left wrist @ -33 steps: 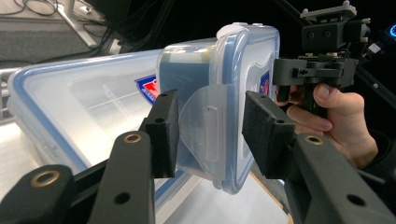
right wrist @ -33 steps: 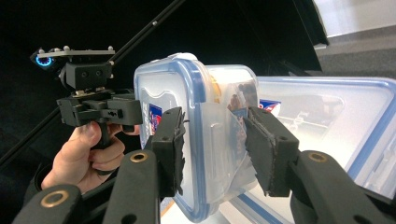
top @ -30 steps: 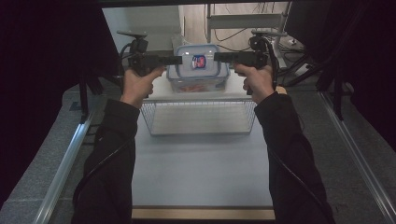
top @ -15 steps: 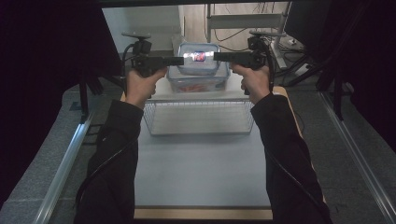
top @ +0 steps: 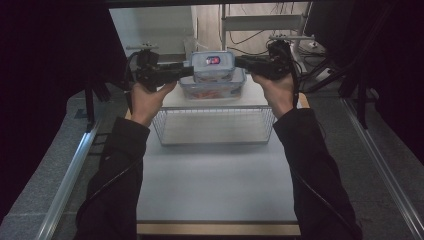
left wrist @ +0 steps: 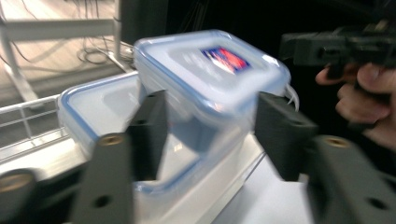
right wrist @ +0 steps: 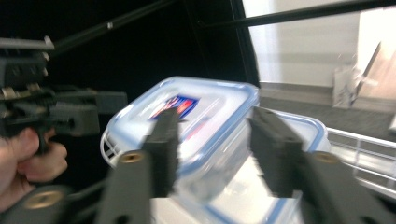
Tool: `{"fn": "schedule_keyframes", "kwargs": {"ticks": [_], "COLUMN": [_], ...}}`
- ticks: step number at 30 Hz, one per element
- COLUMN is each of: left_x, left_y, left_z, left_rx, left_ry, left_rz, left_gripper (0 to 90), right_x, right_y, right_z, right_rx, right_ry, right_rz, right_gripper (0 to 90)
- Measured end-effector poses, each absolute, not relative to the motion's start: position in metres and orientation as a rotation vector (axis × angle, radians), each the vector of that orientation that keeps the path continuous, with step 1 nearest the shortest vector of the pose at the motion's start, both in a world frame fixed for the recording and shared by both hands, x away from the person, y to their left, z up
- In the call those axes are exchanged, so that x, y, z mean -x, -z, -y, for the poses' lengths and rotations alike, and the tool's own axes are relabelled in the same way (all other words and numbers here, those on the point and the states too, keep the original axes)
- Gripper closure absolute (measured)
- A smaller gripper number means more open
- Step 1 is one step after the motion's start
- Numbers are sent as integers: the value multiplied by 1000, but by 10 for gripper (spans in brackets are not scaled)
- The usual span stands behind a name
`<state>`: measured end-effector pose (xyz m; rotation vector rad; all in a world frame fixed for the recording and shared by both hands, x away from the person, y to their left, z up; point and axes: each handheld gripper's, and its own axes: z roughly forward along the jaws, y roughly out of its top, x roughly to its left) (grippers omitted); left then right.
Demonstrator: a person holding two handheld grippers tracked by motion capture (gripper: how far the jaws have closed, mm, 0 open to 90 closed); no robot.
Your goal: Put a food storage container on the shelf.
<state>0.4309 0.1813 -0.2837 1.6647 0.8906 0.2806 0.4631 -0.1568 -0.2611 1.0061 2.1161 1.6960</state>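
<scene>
A small clear box (top: 212, 64) with a blue-rimmed lid and a red and blue label hangs tilted between both grippers. It hovers over a larger clear box (top: 212, 89) with a blue rim; I cannot tell if they touch. My left gripper (top: 189, 70) is shut on the small box's left end and my right gripper (top: 238, 61) on its right end. In the left gripper view the jaws of the left gripper (left wrist: 210, 121) clamp the small box (left wrist: 210, 70) above the larger box (left wrist: 93, 107). The right gripper (right wrist: 215, 123) holds the small box (right wrist: 196, 112) the same way.
A white wire basket (top: 215, 126) stands on the pale table (top: 215, 185) in front of the larger box. Metal rails (top: 65, 175) run along both sides of the table. Shelving legs and cables (top: 260, 30) lie behind the boxes. Dark curtains stand at both sides.
Both grippers have kept their hold on the small box. It rose a little half a second ago and now sits slightly lower; the hands have shifted only a little.
</scene>
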Motion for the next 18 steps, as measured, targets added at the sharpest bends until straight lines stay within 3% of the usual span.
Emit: {"fn": "schedule_keyframes", "kwargs": {"ticks": [2,3,4,7,18], "left_x": [-420,-416,-413,-412,-425], "left_y": [287,289,293,296,297], "left_z": [-177,-174,-167,-159,-151], "left_rx": [-1717,-1753,-1801,-1824,-1807], "left_ry": [-351,-383,-409,-414,-446], "left_rz": [-866,-854,-829,-820,-887], "left_gripper": [633,633,770,848,837], "right_x": [-452,-452,-446,-445,-463], "right_y": [265,265,272,282,290], "right_z": [154,154,151,142,138], "right_rx": [-936,-936,-873,-849,-925], "right_ry": [-1606,-1606,-1556,-1528,-1554], "right_rz": [-2157,-2157,-2206,-2256,-2238], "right_gripper": [820,820,896,899,898]}}
